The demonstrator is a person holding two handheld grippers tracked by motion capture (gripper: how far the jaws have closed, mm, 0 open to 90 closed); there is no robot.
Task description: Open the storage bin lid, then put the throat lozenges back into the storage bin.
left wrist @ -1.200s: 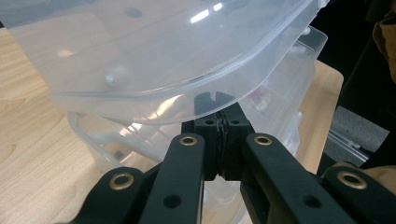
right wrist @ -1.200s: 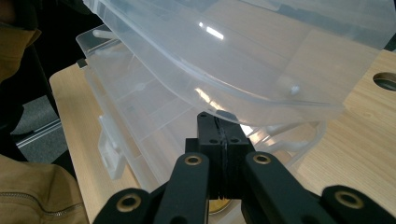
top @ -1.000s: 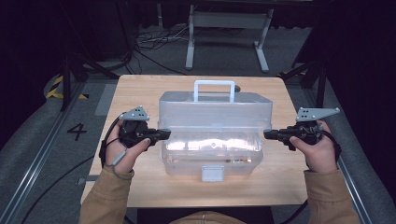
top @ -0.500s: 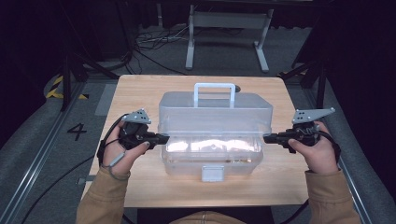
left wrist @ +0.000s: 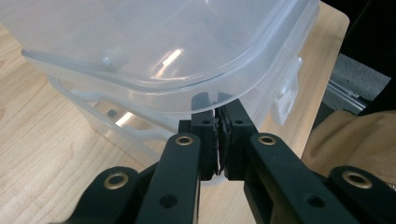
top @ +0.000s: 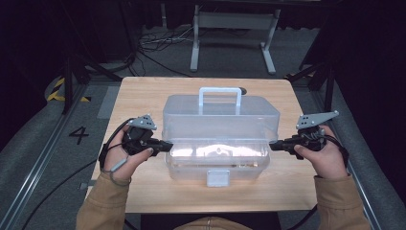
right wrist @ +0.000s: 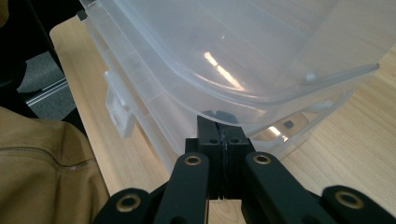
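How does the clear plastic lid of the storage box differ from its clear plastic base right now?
The clear plastic lid is lifted along its front edge, while the clear plastic base sits flat on the wooden table. The lid carries a white handle on top; the base has a white latch at its front. Both grippers' closed tips are wedged under the lid's side edges, above the base. Both parts are translucent with rounded corners.

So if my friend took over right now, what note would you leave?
Left gripper: jaws shut, tips tucked under the lid's edge at the left end of the clear box.
Right gripper: jaws shut, same at the right end.
Box sits mid table, handle at the far side, front latch undone.
Done: lid's front edge lifted.
Left: probably swing the lid fully open.
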